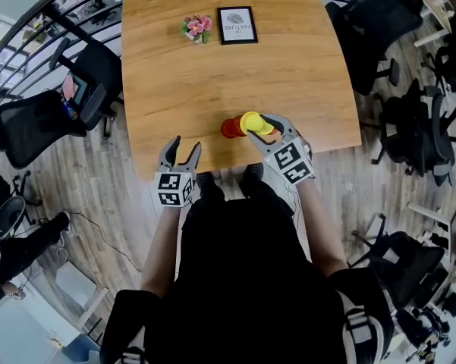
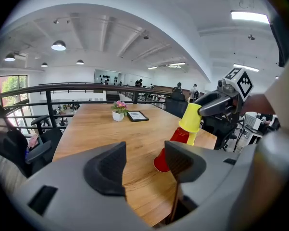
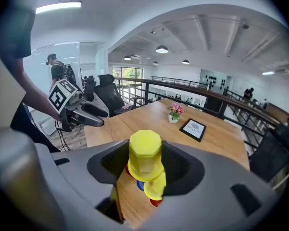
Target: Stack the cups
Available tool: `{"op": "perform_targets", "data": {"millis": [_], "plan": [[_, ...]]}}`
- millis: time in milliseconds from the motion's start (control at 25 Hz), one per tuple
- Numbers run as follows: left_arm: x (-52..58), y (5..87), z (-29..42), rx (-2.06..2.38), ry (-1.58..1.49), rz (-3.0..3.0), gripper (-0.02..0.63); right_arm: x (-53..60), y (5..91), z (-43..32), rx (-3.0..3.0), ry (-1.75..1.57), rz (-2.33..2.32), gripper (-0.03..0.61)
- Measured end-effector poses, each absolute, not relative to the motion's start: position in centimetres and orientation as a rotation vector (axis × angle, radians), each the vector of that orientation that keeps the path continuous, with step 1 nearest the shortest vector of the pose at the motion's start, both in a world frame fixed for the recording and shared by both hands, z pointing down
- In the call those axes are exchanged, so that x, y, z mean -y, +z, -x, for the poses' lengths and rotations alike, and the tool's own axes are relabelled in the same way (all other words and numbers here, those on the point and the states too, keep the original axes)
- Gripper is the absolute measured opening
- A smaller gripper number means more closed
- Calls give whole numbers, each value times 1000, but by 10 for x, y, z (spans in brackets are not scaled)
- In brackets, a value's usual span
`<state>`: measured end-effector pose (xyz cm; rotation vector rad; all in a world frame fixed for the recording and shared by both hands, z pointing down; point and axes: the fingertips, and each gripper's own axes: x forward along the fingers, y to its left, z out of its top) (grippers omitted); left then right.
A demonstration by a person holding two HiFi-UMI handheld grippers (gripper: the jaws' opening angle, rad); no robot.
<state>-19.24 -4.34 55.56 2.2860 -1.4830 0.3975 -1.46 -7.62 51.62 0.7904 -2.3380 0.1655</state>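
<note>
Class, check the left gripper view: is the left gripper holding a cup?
No: the left gripper has its jaws apart, with no cup between them.

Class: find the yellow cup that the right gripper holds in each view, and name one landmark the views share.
Head view: yellow cup at the table's near edge, right of centre.
Left gripper view: right of centre, upside down, over a red cup.
Right gripper view: centre, between the right gripper's jaws.
Shared landmark: the framed sign on the table's far side.
</note>
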Motion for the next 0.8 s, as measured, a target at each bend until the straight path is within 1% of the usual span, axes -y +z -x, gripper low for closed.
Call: {"op": "perform_targets", "data": {"millis": [520,600,800], "plan": [[51,558,176,1501,414,-2274,270,83,529,1,2371,192,-788,229],[51,557,175,1505,416,-2273,270,82,529,1,2378,182,-784,263],[51,551,168,1511,416,-2287,270,81,524,-3,2412,178,-782,278]]}}
